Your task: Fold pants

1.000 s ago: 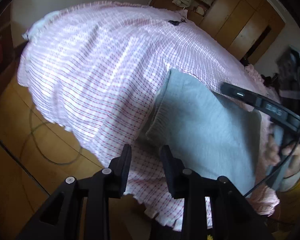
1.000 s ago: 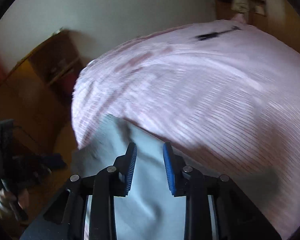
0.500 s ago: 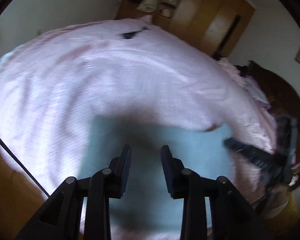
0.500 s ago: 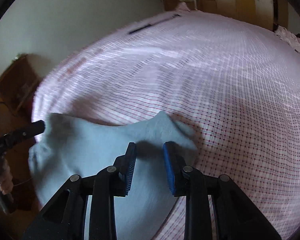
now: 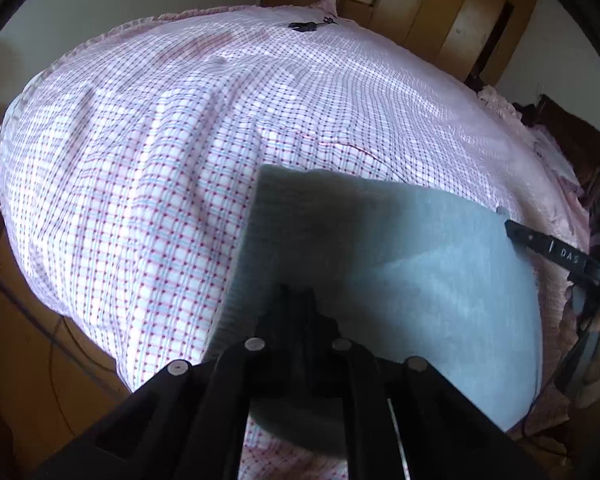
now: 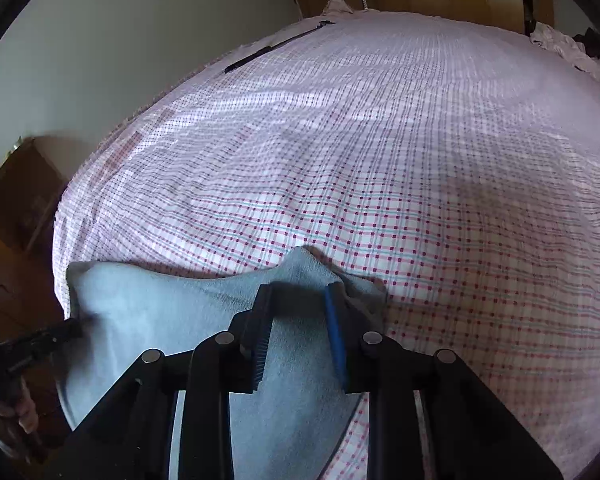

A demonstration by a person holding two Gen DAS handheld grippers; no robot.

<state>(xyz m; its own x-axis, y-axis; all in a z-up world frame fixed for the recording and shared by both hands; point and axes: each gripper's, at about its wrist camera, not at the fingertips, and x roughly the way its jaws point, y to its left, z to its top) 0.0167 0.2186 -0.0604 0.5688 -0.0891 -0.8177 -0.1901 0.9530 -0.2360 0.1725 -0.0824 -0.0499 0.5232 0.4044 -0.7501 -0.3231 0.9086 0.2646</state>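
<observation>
The left gripper [image 5: 296, 300] has its jaws pressed together, having just been closing, and they pinch the near edge of the grey pants [image 5: 400, 280] at about 6 o'clock in the left wrist view; the cloth rises a little around the tips. The right gripper [image 6: 300, 300] has its jaws narrowly apart, having closed a little more just now, with a raised fold of the pants [image 6: 220, 312] between the blue pads [image 6: 334, 332]; I cannot tell for sure if the pads press on the fold. The pants lie folded flat on the checked bedsheet [image 5: 180, 160], near the edge of the bed closest to the cameras; from the right wrist view they spread toward 8 o'clock, where the other gripper's tip [image 6: 66, 330] meets their left edge. At 12 o'clock, far across the sheet, lies a small dark object [image 5: 306, 26]; behind it stand wooden wardrobes [image 5: 460, 12]; a wooden floor [image 5: 32, 360] shows at 8 o'clock.
</observation>
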